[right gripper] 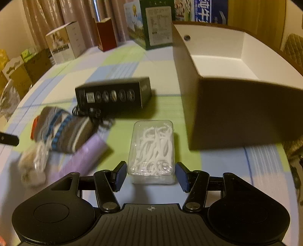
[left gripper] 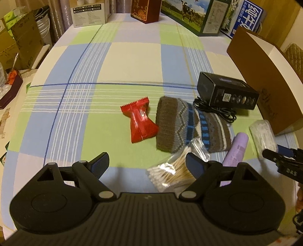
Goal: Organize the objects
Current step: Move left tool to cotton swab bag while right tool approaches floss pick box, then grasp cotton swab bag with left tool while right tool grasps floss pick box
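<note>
Checked cloth (left gripper: 132,62) in blue, green and cream covers the table; cartons line its far edge.

Right gripper (right gripper: 151,176): jaws spread, one finger on each side of the near end of one clear floss-pick box (right gripper: 151,151), gaps visible on both sides, so no grip. The box lies flat on the cloth, just in front of one large brown open box (right gripper: 236,106) with a white interior, nothing visible inside.

Left gripper (left gripper: 147,164): jaws wide apart, holding nothing, poised above the cloth; its right finger overlaps one clear bag of cotton swabs (left gripper: 170,172) in the left wrist view.

Outward count, one each: lilac tube (left gripper: 236,151) beside the swabs; folded knitted piece (left gripper: 191,124), grey with blue and white bands; red sachet (left gripper: 141,121) just left of it; black carton (left gripper: 227,94) with a QR code and a row of oval icons, a coiled black cable (left gripper: 215,110) at its foot.

Writing: large white Chinese characters on a blue carton (left gripper: 248,17) at the back, too clipped to read; "BAS" on the right gripper where it enters the left view. The tube's print is blurred.
</note>
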Motion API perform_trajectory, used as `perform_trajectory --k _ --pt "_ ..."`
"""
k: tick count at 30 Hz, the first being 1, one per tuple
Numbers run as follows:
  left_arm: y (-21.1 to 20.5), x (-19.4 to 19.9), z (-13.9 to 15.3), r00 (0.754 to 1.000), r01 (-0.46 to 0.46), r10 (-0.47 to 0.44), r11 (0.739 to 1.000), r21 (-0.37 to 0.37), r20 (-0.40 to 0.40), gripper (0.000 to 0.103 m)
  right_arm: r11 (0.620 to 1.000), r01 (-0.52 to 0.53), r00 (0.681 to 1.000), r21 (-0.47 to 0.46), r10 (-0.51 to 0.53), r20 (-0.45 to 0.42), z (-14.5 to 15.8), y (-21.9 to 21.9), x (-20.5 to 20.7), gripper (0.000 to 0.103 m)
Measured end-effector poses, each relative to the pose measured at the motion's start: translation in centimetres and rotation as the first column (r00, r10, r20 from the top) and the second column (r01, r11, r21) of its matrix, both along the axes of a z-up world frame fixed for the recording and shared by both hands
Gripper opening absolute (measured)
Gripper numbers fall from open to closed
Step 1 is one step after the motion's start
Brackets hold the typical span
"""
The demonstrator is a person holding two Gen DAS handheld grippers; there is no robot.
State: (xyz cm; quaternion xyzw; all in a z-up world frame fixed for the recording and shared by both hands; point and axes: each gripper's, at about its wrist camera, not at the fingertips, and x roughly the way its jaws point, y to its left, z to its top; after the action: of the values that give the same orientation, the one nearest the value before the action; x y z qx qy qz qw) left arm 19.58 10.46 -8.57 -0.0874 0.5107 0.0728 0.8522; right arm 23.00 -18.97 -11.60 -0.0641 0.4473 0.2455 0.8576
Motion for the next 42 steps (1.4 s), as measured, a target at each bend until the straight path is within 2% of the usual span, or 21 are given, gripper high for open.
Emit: perform_trajectory --k 6,12,17,18,19,21,22,23,25,31,34,40,42 --pt "-1.3 -0.4 -0.9 0.998 0.065 -0.065 0.997 -0.038 -0.012 0.079 0.998 0.018 0.999 -0.053 -0.020 -0.048 0.7 -2.1 -0.8 0.053" --pt "-3.7 0.7 -2.0 0.978 0.209 -0.210 0.977 -0.040 -0.013 0.078 0.997 0.056 0.997 -0.052 -0.058 -0.048 1.0 -2.7 -0.6 0.056" --pt "-4.4 2.2 -4.0 0.975 0.212 -0.213 0.977 -0.024 -0.059 0.077 0.996 0.070 0.997 -0.057 -0.072 -0.036 1.1 -2.9 -0.6 0.061" --pt "-4.3 2.4 -4.2 0.978 0.197 -0.198 0.980 -0.020 -0.062 0.075 0.996 0.075 0.996 -0.057 -0.077 -0.036 1.2 -3.0 -0.6 0.062" --pt "-4.3 2.5 -4.3 0.980 0.188 -0.189 0.982 -0.022 -0.061 0.063 0.995 0.080 0.996 -0.057 -0.083 -0.037 1.2 -3.1 -0.6 0.063" --pt "-4.1 2.6 -4.3 0.980 0.187 -0.190 0.981 -0.058 -0.058 0.047 0.995 0.086 0.995 -0.057 -0.088 -0.037 1.1 -3.2 -0.5 0.064" --pt "-4.0 2.5 -4.3 0.979 0.195 -0.200 0.977 -0.082 -0.050 0.036 0.995 0.088 0.995 -0.057 -0.090 -0.038 1.2 -3.3 -0.5 0.064" --pt "-4.1 2.5 -4.1 0.977 0.202 -0.207 0.976 -0.085 -0.047 0.030 0.994 0.089 0.995 -0.057 -0.091 -0.038 1.2 -3.3 -0.5 0.064" --pt "-4.3 2.3 -3.9 0.975 0.214 -0.217 0.975 -0.062 -0.045 0.027 0.994 0.088 0.995 -0.059 -0.091 -0.036 1.2 -3.3 -0.4 0.065" --pt "-2.3 0.7 -3.6 0.976 0.208 -0.212 0.976 -0.067 -0.060 0.028 0.995 0.081 0.996 -0.055 -0.083 -0.040 1.3 -3.3 -0.2 0.065" --pt "-2.2 -0.2 -3.3 0.968 0.241 -0.243 0.970 -0.045 -0.059 0.035 0.995 0.079 0.996 -0.057 -0.081 -0.040 1.3 -3.3 -0.1 0.066" --pt "-3.0 -1.5 -2.8 0.933 0.353 -0.352 0.936 -0.003 -0.076 0.036 0.996 0.071 0.997 -0.062 -0.074 -0.034 1.7 -3.3 -0.1 0.066" --pt "-3.5 -1.8 -2.8 0.920 0.385 -0.383 0.923 0.013 -0.086 0.043 0.995 0.074 0.997 -0.064 -0.076 -0.033 1.7 -3.3 -0.2 0.067"
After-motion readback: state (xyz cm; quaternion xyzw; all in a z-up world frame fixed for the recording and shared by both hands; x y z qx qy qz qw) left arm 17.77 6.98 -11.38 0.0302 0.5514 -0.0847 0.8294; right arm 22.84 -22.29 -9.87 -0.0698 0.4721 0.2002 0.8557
